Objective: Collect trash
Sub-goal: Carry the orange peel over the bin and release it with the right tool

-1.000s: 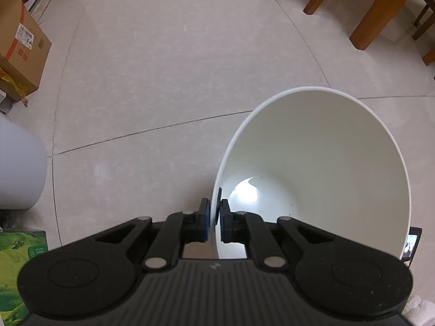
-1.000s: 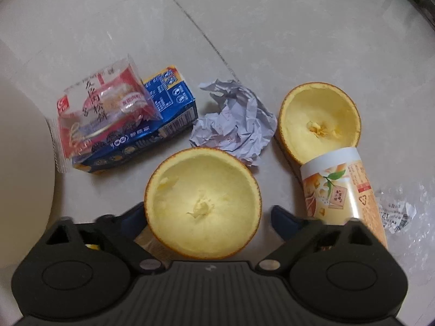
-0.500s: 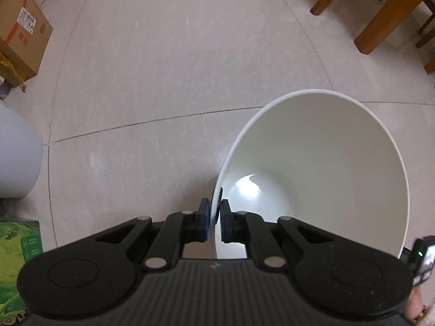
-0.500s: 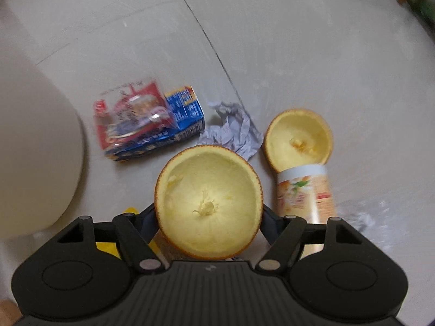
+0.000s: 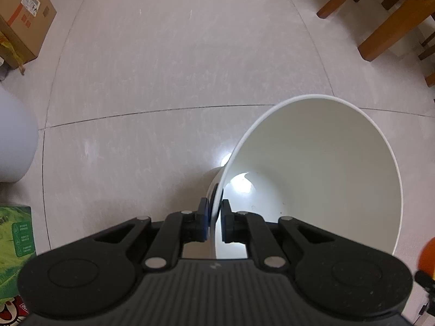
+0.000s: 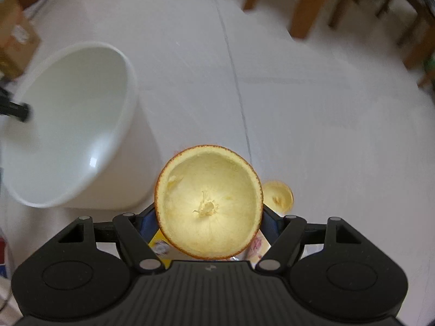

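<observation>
My left gripper (image 5: 216, 212) is shut on the near rim of a white plastic bin (image 5: 326, 149), one finger outside and one inside; the bin looks empty. In the right wrist view the same bin (image 6: 68, 108) stands at the left, and a dark finger of the left gripper shows at its rim. My right gripper (image 6: 209, 217) is shut on a hollow orange peel half (image 6: 208, 203), held high above the floor, cut side toward the camera. A second peel half (image 6: 278, 197) lies on the floor below. The held peel's orange skin (image 5: 428, 255) shows at the left wrist view's right edge.
More trash, a packet (image 6: 160, 241) and a carton (image 6: 258, 244), lies under the held peel, mostly hidden. A cardboard box (image 5: 21, 19) and a green box (image 5: 16, 244) sit at the left. Wooden furniture legs (image 5: 380, 32) stand at the far right. The floor is pale tile.
The right gripper closed on the peel half and lifted it well off the floor; the rest of the trash shrank beneath it and the bin came into view. The left gripper kept its hold.
</observation>
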Tool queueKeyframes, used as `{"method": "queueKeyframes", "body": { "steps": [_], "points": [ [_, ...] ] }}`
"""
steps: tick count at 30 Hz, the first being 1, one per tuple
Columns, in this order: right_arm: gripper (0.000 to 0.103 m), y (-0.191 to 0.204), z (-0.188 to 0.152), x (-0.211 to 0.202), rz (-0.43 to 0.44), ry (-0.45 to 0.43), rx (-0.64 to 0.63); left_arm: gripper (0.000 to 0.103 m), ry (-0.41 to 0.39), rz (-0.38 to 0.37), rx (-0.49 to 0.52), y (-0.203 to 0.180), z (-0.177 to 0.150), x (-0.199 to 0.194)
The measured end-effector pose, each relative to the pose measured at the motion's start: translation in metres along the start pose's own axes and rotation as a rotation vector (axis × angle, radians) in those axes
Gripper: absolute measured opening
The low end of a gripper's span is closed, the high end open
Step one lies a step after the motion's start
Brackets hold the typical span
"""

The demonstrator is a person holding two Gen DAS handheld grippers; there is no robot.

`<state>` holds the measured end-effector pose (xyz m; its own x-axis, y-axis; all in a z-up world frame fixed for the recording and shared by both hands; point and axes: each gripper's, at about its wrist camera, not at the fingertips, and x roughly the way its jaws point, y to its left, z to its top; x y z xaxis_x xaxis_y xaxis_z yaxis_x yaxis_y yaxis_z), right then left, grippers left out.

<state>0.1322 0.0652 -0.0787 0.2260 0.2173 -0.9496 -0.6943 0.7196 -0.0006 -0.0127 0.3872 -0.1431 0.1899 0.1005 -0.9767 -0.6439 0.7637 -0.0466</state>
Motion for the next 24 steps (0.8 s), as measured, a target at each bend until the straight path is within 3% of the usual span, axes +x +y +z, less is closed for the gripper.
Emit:
{"method": "queueKeyframes", "body": {
  "steps": [7,12,19,21,23,24],
  "points": [
    [0.078,0.059,0.035,-0.018,0.115,-0.069,-0.102,0.007,0.005,0.011,0.015,-0.004,0.003,0.002],
    [0.078,0.104,0.046,0.004,0.155,-0.047,-0.165,0.007,0.009,0.007,0.015,-0.004,0.004,0.003],
    [0.079,0.133,0.045,0.032,0.163,-0.005,-0.172,0.007,0.005,0.008,0.024,-0.005,0.003,0.004],
    [0.085,0.136,0.044,0.032,0.160,-0.009,-0.168,0.007,0.005,0.009,0.025,-0.006,0.002,0.004],
    [0.098,0.135,0.044,0.029,0.155,-0.036,-0.159,0.007,0.004,0.010,0.028,-0.006,0.002,0.004],
    [0.099,0.133,0.044,0.025,0.158,-0.051,-0.156,0.007,0.004,0.010,0.027,-0.006,0.002,0.004]
  ]
}}
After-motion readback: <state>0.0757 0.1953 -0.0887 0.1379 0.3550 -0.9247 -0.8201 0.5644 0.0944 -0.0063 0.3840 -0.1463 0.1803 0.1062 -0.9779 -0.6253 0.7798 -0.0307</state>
